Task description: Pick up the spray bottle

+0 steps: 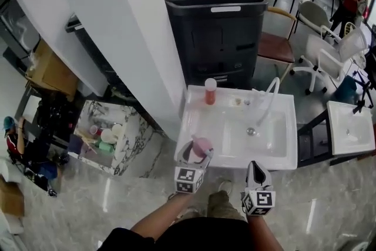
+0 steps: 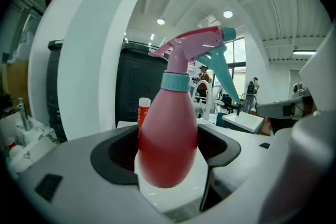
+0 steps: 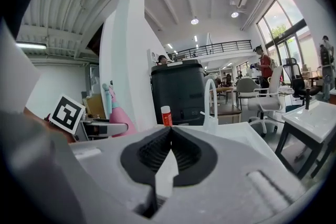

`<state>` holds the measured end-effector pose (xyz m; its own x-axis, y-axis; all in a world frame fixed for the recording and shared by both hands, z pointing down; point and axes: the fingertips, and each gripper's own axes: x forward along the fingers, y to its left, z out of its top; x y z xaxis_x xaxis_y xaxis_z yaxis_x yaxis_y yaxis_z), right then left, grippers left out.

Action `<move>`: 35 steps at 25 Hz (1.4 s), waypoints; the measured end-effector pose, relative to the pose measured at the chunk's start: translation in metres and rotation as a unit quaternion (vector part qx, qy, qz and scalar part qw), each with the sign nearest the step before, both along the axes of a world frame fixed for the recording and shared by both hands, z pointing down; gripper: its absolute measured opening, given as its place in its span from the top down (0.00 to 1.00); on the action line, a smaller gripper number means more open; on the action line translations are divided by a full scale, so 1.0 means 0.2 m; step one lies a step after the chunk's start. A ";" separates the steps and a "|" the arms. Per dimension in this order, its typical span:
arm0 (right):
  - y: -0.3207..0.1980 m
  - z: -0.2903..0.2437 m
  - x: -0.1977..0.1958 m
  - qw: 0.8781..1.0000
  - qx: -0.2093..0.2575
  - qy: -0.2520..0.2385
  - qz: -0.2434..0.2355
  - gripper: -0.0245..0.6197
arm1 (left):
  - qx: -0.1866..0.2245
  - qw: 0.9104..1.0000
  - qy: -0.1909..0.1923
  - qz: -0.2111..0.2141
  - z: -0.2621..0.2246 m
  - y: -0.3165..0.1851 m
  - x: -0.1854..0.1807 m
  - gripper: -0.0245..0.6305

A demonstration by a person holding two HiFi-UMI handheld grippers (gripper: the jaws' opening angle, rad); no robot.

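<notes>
The spray bottle [image 1: 202,144] has a pink body, a teal collar, a pink head and a teal trigger. It stands upright between the jaws of my left gripper [image 1: 198,151], which is shut on it over the near-left corner of the white sink [image 1: 276,153]. In the left gripper view the bottle [image 2: 168,139] fills the gap between the black pads [image 2: 118,157], and its base seems just clear of the sink. My right gripper [image 1: 256,166] hangs at the sink's near edge, shut and empty, its jaw tips [image 3: 170,136] touching. From there the bottle [image 3: 118,115] shows to the left.
An orange bottle with a white cap [image 1: 210,91] stands at the sink's back rim, left of the white faucet [image 1: 267,100]. A black machine [image 1: 217,14] stands behind the sink and a white pillar [image 1: 129,26] to its left. A second sink [image 1: 349,126] is at the right.
</notes>
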<state>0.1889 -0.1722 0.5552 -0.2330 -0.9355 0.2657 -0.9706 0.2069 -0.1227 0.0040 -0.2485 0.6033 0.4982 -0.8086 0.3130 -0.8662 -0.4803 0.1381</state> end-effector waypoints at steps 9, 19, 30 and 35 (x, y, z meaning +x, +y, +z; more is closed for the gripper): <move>0.42 -0.08 -0.45 0.999 0.029 0.004 -0.028 0.97 | 0.010 1.000 -0.001 0.015 -0.05 0.65 -0.32 0.44; 0.65 -0.12 -0.63 0.999 0.022 0.013 -0.020 0.97 | 0.009 0.999 0.027 -0.027 -0.15 1.00 -0.54 0.44; 0.68 -0.18 -0.70 0.998 0.033 0.049 -0.036 0.97 | 0.050 0.997 0.049 -0.014 -0.32 0.98 -0.53 0.44; 0.67 -0.20 -0.71 0.998 0.033 0.051 -0.035 0.97 | 0.034 0.998 0.058 -0.007 -0.33 0.98 -0.48 0.44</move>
<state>0.0469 -0.0392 0.5161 -0.2734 -0.9339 0.2304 -0.9603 0.2790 -0.0084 -0.0913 -0.0521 0.5369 0.5168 -0.8328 0.1983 -0.8528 -0.4805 0.2046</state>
